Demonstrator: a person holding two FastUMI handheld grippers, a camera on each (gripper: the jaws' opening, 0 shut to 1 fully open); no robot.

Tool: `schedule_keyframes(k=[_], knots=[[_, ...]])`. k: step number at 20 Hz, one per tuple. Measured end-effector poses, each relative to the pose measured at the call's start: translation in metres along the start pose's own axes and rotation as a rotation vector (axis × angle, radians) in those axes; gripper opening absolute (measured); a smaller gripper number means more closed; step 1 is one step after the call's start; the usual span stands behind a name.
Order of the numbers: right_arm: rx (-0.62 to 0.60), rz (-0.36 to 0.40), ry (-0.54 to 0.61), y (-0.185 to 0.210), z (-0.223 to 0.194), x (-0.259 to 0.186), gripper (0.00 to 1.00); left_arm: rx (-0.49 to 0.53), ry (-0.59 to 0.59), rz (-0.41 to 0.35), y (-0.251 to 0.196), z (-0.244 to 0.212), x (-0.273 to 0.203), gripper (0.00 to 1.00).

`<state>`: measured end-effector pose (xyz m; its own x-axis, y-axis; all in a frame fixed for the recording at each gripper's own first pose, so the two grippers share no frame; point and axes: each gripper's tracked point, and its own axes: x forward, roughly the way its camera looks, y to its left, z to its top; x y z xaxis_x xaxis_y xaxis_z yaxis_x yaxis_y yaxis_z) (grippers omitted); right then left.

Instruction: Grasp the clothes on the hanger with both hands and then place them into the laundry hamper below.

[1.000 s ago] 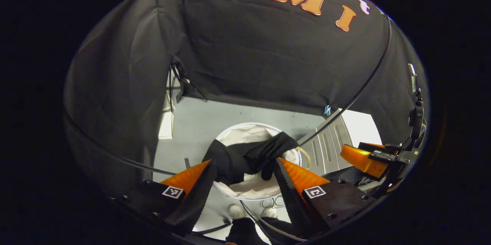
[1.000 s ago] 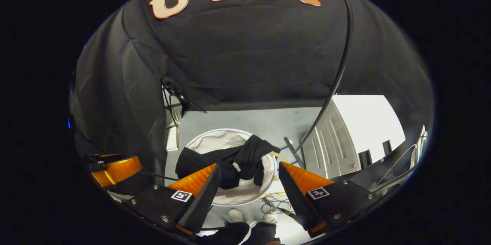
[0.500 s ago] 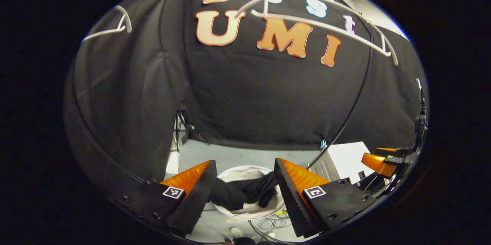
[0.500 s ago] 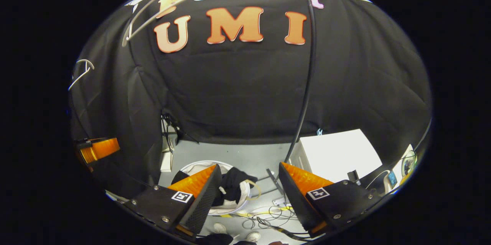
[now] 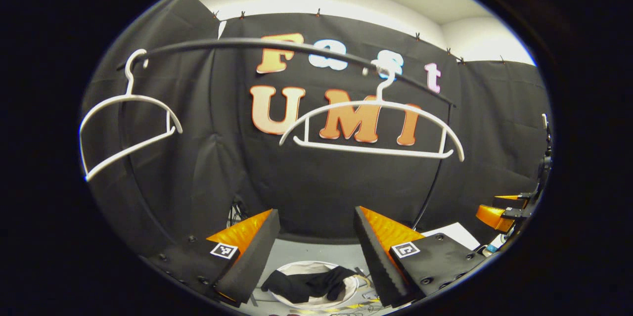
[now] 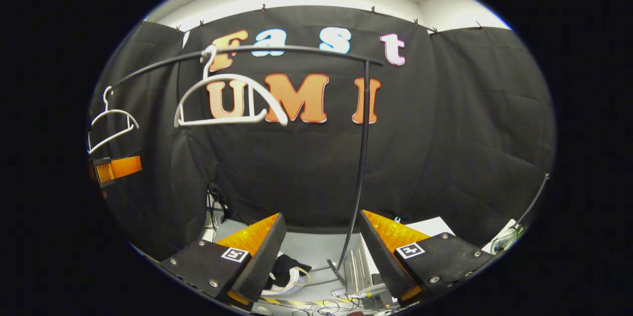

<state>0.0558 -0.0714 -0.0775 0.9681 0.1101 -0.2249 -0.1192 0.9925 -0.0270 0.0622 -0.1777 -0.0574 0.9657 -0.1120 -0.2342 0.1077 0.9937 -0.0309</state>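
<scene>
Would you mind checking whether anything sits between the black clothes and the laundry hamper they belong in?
Nothing visible does: the black clothes already lie in the white laundry hamper, draped across its opening, and both white hangers hang bare on the rail.

In the right gripper view the hamper [image 6: 292, 279] is mostly tucked behind the right gripper's [image 6: 319, 256] left finger, so just a sliver of rim and a bit of the black clothes [image 6: 287, 266] peek out. Left gripper view: the hamper's [image 5: 346, 293] near rim gets cut off by the edge, and the cables on the floor are too small to make out
</scene>
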Motion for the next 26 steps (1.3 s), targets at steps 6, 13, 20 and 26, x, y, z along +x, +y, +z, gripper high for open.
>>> schedule_keyframes(k=[6,13,20,26], knots=[[0.002,0.056,-0.130,-0.016,0.080,-0.040,0.93,0.017,-0.171,0.049,-0.011,0.079,-0.035,0.94],[-0.005,0.082,-0.213,-0.030,0.115,-0.059,1.00,0.002,-0.252,0.097,-0.006,0.115,-0.068,0.94],[-0.018,0.097,-0.229,-0.034,0.118,-0.065,0.92,0.009,-0.295,0.121,-0.003,0.133,-0.083,0.93],[-0.017,0.115,-0.252,-0.030,0.125,-0.070,0.84,0.007,-0.322,0.159,0.005,0.139,-0.090,0.97]])
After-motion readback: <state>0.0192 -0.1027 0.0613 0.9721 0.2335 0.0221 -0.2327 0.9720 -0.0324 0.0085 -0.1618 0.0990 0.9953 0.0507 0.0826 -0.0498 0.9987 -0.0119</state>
